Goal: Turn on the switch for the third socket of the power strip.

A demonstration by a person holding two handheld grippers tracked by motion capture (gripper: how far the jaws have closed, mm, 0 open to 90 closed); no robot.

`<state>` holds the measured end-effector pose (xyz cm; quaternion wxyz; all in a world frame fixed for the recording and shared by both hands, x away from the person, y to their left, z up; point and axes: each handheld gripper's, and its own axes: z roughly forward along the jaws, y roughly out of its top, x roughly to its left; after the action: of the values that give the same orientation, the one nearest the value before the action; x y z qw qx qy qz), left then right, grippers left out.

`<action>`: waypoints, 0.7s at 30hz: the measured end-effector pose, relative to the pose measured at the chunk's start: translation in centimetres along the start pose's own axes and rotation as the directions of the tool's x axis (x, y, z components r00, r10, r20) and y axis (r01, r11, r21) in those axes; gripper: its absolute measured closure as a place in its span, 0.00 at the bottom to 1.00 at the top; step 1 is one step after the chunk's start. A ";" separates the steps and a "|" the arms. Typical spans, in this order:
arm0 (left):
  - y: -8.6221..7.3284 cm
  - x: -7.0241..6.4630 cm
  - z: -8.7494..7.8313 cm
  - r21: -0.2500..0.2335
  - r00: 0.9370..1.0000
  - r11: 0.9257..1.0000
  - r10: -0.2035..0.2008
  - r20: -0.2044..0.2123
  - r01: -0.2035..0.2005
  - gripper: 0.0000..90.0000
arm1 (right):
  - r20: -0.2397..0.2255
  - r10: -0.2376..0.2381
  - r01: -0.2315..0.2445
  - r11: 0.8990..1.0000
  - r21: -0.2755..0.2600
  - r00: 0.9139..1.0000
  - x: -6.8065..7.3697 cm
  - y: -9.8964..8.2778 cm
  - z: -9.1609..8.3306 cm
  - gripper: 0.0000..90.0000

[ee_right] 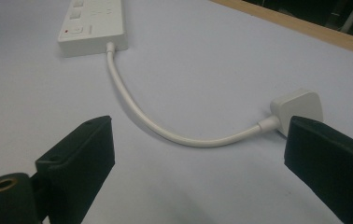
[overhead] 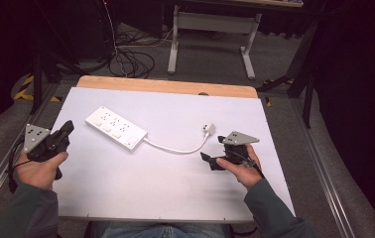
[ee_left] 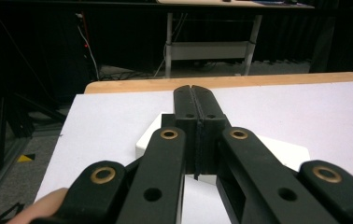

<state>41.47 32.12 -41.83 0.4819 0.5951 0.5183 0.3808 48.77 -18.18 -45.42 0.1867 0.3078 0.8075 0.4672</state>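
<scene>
A white power strip lies slantwise on the white table top, left of the middle. Its short white cable curves right to a white plug. My left gripper is held at the table's left edge, shut on nothing, pointing toward the strip. In the left gripper view its jaws are pressed together, with the power strip just behind them. My right gripper stands open just in front of the plug. In the right gripper view the cable and the plug lie beyond the gripper, and the strip's switch end is farther off.
A wooden strip borders the table's far edge. Beyond it, on the dark floor, stand a white desk frame and loose cables. Metal rails run along both sides of the table.
</scene>
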 end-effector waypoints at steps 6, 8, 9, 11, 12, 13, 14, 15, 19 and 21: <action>0.1 -0.1 0.3 0.009 1.000 1.000 0.009 0.006 -0.010 1.00 | -0.001 0.000 0.000 1.000 -0.002 1.000 0.0 0.0 0.0 0.10; 0.2 -0.1 0.4 0.010 1.000 1.000 0.012 -0.001 -0.012 1.00 | -0.001 -0.001 0.001 1.000 -0.002 1.000 0.0 0.0 0.0 0.10; 0.2 -0.1 0.6 0.012 1.000 1.000 0.012 -0.002 -0.012 1.00 | -0.001 -0.001 0.001 1.000 -0.002 1.000 0.0 0.0 0.0 0.10; 0.2 0.0 1.1 0.026 1.000 1.000 0.017 -0.002 -0.017 1.00 | -0.001 -0.001 0.001 1.000 -0.001 1.000 0.0 0.0 0.0 0.10; 0.3 0.1 1.2 0.028 1.000 0.999 0.018 -0.004 -0.018 1.00 | -0.001 -0.001 0.001 1.000 -0.002 1.000 0.0 0.0 0.0 0.10; 0.3 0.1 1.2 0.028 1.000 0.999 0.018 -0.004 -0.018 1.00 | -0.001 -0.001 0.001 1.000 -0.002 1.000 0.0 0.0 0.0 0.10; 0.3 0.1 1.3 0.027 1.000 0.999 0.018 -0.003 -0.018 1.00 | -0.001 0.000 0.000 1.000 -0.002 1.000 0.0 0.0 0.0 0.10; 0.4 0.1 1.4 0.033 1.000 0.999 0.025 -0.006 -0.025 1.00 | 0.000 0.001 -0.001 1.000 0.000 1.000 0.0 0.0 0.0 0.10; 0.4 0.1 2.0 0.040 0.999 0.999 0.034 -0.007 -0.034 1.00 | 0.000 -0.001 0.001 1.000 0.002 1.000 0.0 0.0 0.0 0.10; 0.5 0.0 2.3 0.047 0.999 0.998 0.039 -0.003 -0.039 1.00 | 0.000 -0.003 0.003 1.000 0.004 1.000 0.0 0.0 0.1 0.10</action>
<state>43.77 31.74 -41.93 0.4592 0.6155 0.5163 0.3790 48.78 -18.14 -45.47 0.1870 0.3070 0.8089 0.4652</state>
